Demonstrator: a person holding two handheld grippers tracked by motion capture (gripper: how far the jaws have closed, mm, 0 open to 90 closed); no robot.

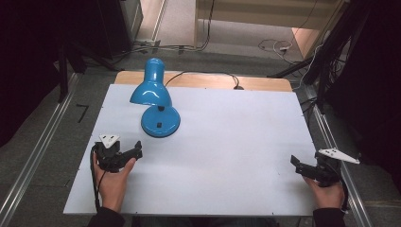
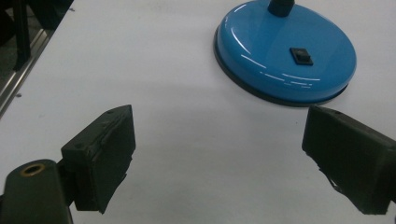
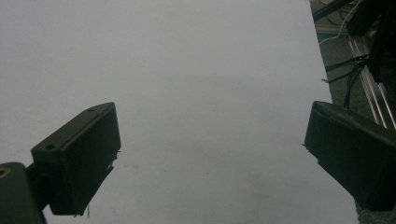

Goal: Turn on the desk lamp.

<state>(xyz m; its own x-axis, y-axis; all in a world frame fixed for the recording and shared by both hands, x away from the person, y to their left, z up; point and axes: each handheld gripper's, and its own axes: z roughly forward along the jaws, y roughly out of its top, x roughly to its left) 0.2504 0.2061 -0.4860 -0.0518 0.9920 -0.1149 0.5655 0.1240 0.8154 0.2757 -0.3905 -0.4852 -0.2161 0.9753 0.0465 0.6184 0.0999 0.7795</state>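
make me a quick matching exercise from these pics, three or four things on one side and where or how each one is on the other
Things:
1. lamp base
2. lamp shade
3. left hand-held gripper
4. right hand-held gripper

Places or states:
A. open, near the table's right edge
B. tilted down over the white table
C. round, with a small black switch on top
D. open, just in front of the blue lamp

Pairs: 1-C, 2-B, 3-D, 4-A

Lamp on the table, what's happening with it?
A person holds a claw in each hand over a white table. The left claw is open and points at the round base of the blue lamp, close but not touching. The right claw is open too, far off near the table's right edge, holding nothing.
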